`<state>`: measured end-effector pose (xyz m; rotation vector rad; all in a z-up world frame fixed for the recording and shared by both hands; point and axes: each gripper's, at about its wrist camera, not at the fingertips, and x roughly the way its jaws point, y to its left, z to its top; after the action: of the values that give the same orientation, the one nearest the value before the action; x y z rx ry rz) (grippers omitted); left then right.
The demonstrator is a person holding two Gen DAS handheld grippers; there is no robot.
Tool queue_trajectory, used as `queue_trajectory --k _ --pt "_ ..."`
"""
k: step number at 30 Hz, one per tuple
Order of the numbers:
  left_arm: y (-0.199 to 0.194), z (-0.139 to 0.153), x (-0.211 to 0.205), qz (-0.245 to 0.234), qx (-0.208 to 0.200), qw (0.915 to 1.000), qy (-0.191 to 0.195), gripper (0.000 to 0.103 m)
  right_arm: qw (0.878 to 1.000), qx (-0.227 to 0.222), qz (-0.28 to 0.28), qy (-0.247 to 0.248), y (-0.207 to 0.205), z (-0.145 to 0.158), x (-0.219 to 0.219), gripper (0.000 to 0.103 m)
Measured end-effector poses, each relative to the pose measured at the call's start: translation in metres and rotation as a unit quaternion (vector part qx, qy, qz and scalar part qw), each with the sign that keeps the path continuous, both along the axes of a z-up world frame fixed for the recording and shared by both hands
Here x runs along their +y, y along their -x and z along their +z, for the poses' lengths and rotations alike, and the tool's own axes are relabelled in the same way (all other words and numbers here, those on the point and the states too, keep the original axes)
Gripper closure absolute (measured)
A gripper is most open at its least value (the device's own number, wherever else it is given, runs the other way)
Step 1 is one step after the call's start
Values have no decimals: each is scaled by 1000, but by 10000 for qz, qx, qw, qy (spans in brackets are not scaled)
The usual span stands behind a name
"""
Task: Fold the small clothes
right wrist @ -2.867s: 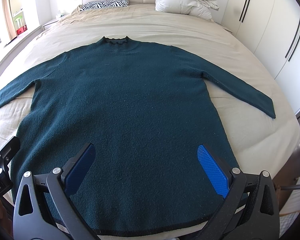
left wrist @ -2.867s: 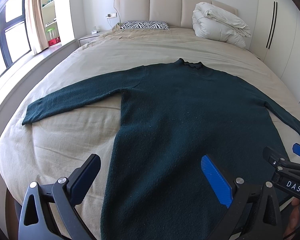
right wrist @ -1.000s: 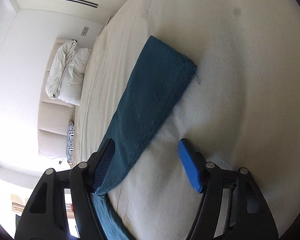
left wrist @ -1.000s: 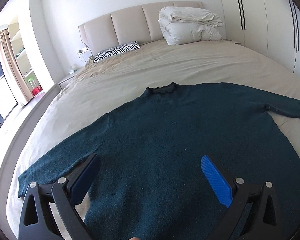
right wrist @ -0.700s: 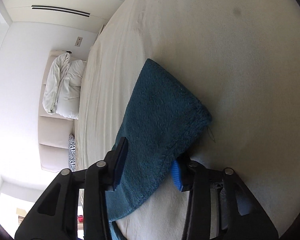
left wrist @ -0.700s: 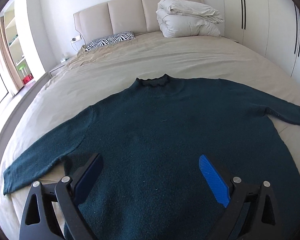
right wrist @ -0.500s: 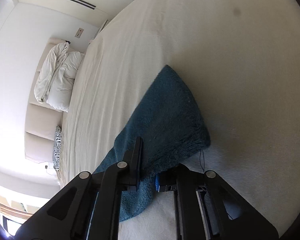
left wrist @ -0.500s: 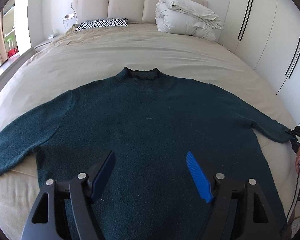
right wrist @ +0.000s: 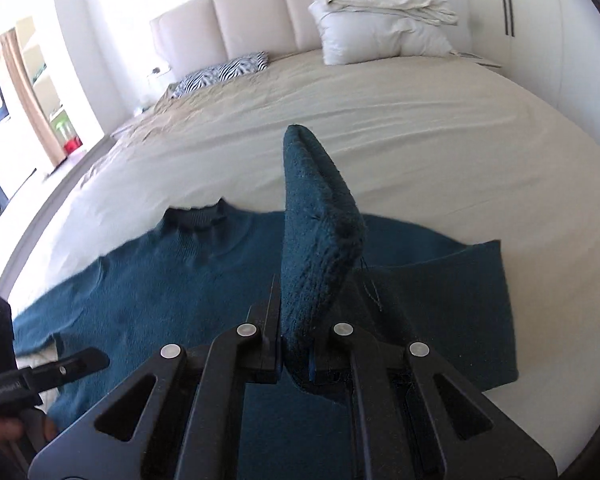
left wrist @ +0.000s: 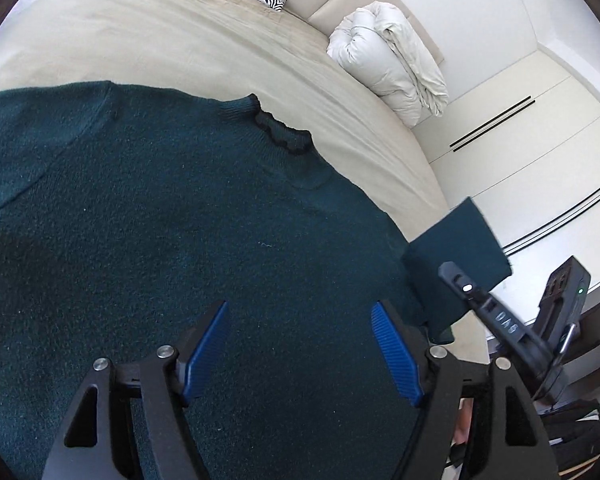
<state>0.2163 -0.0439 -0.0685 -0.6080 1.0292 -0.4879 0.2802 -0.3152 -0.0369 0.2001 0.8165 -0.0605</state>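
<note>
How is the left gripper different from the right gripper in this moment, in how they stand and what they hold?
The left gripper has its blue pads apart and holds nothing, while the right gripper is shut on the sweater's sleeve cuff. The left one hangs over the sweater body lying flat on the bed; the right one holds the cuff lifted above it. The left jaws narrowed a little. Both have black frames.

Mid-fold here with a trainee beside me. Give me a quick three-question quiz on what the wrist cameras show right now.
1. True or false: the right gripper is shut on the sweater cuff.
2. What is between the blue pads of the left gripper?
A. the collar
B. nothing gripped
C. the zebra pillow
3. Fill in: the folded white duvet lies against the ____.

Key: 1 true; 2 B, jaws open above the sweater body; 3 headboard.
</note>
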Motion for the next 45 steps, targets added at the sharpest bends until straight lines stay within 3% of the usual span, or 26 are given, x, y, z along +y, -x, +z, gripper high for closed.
queue_trajectory --k 5,7,8,11,12,15,17,18,19,20,22,23,28,34,37,40,45 --pt "-12 -15 2 -31 321 9979 557 16 9966 765 304 34 -13 -68 50 92" --pt "-16 -21 -4 -55 439 9962 745 13 9976 617 294 53 -10 -72 47 89" --pt "-18 -23 -8 -88 479 9956 798 13 9980 531 342 61 17 -73 62 82" --pt "-24 -26 -22 -201 598 9948 800 12 9980 445 400 -189 61 -68 82 37" --pt "-23 -27 -26 -219 642 9942 839 12 9984 340 341 -282 73 -65 82 35" --pt "-29 -27 -40 -352 689 9939 786 12 9982 279 258 -453 101 -62 77 35" --pt "-34 -29 -48 -382 718 9945 666 14 9958 337 86 -848 114 -63 70 35" --pt "-41 -30 -55 -406 720 9949 584 21 9928 343 -1 -1147 123 -65 60 35" --pt "-44 -30 -61 -454 748 9950 476 37 9891 323 -105 -1434 136 -66 48 35" --pt "-48 -33 -67 -523 825 9947 335 46 9849 272 -218 -1695 145 -68 38 35" --pt "-55 -38 -77 -595 915 9940 64 83 9752 177 -450 -2158 157 -74 20 35" --pt "-58 -38 -80 -627 904 9939 -92 91 9697 125 -565 -2374 162 -77 11 35" --pt "-61 -11 -73 -715 395 9964 -227 94 9513 -69 -865 -2957 173 -87 -17 35" --pt "-74 25 -27 -440 -223 9976 -487 94 9334 -261 -1089 -3410 186 -89 -34 35" --pt "-84 20 3 -169 -222 9973 -675 94 9260 -311 -1171 -3576 192 -89 -41 35" --pt "-93 3 27 -12 -54 9980 -630 94 9240 -307 -1213 -3613 194 -90 -45 35" --pt "-100 -17 28 11 5 9961 -882 94 9165 -342 -1311 -3765 197 -86 -50 35"
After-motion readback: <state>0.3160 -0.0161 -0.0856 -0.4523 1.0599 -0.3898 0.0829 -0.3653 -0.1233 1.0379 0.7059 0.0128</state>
